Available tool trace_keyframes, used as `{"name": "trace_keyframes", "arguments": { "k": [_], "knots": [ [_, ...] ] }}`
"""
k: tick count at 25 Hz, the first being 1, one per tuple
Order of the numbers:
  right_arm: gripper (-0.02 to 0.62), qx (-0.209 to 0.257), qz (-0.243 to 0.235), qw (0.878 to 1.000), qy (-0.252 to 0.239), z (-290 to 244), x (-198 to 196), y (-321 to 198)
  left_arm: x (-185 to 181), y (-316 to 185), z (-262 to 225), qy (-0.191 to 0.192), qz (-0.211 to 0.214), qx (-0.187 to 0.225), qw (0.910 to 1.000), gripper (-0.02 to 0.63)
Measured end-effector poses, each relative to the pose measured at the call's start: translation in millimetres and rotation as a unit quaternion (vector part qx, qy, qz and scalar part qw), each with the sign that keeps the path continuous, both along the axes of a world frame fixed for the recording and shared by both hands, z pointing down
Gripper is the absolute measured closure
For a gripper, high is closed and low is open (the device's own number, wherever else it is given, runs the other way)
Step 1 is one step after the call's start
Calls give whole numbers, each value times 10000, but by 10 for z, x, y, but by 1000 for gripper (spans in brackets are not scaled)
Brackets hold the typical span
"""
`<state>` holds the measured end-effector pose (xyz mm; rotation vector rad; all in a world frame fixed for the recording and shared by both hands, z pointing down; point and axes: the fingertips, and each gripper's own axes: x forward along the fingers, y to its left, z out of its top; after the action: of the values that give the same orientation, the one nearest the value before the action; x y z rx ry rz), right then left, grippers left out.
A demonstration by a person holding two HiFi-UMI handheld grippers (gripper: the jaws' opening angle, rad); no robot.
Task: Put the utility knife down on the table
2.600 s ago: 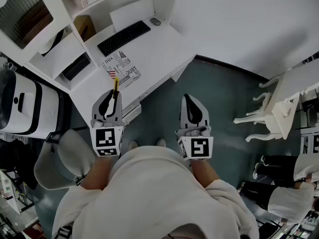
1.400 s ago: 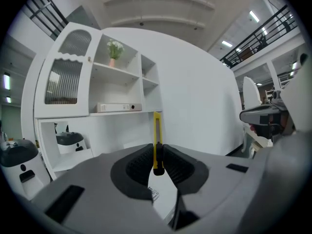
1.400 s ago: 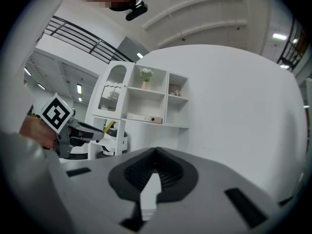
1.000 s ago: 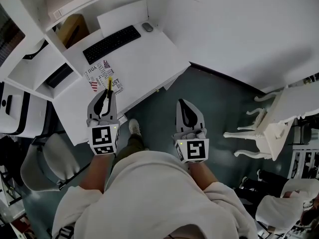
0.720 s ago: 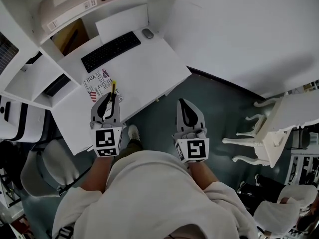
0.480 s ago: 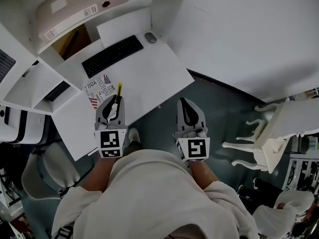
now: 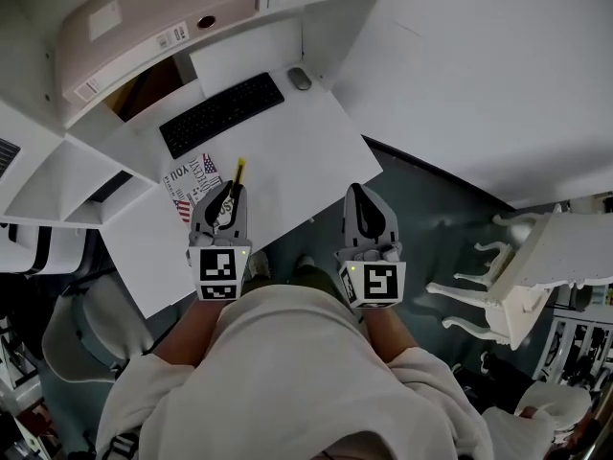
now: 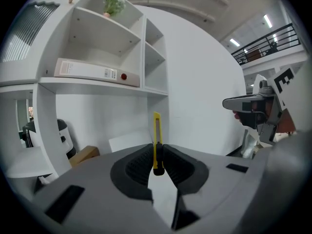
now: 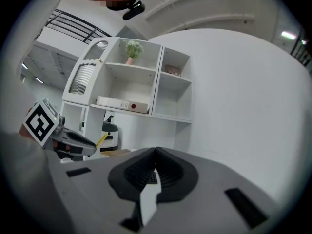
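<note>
The left gripper (image 8: 157,154) pinches the yellow knife (image 8: 156,135) by its end; the right gripper (image 9: 155,156) is pressed together, empty. Only the head view shows the knife just inside the desk (image 7: 316,151) front edge, bare surface beyond.

Both arms are out in front, bare forearms side by side, elbows tucked near the body, pale sleeves pushed up. Left gripper (image 7: 233,193) sits level with the right gripper (image 7: 359,195) and well apart from it, both pointing away from the person, marker cubes facing up at the head camera. Left jaws are clamped on a yellow utility knife (image 8: 156,130), pinched near its lower end, so it sticks out forward past the fingertips. Right jaws are pressed together at the tips with nothing in between. Both point roughly level.
</note>
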<state>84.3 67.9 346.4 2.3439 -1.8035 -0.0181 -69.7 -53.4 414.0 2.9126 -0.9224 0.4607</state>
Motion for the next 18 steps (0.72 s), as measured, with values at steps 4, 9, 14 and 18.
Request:
{"name": "trace_keyframes", "arguments": {
  "k": [4, 9, 14, 18],
  "knots": [
    [592, -55, -167, 9998, -58, 74, 172, -231, 126, -118, 81, -90, -138, -62, 9998, 543],
    [592, -119, -605, 9980, -124, 216, 373, -544, 254, -284, 203, -218, -561, -136, 9981, 543],
    [592, -225, -1033, 9943, -146, 283, 614, -849, 402, -431, 326, -368, -1010, -280, 9938, 543],
    [592, -298, -1323, 9907, -136, 364, 759, -1080, 534, -547, 516, -483, -1297, -476, 9892, 543]
  ]
}}
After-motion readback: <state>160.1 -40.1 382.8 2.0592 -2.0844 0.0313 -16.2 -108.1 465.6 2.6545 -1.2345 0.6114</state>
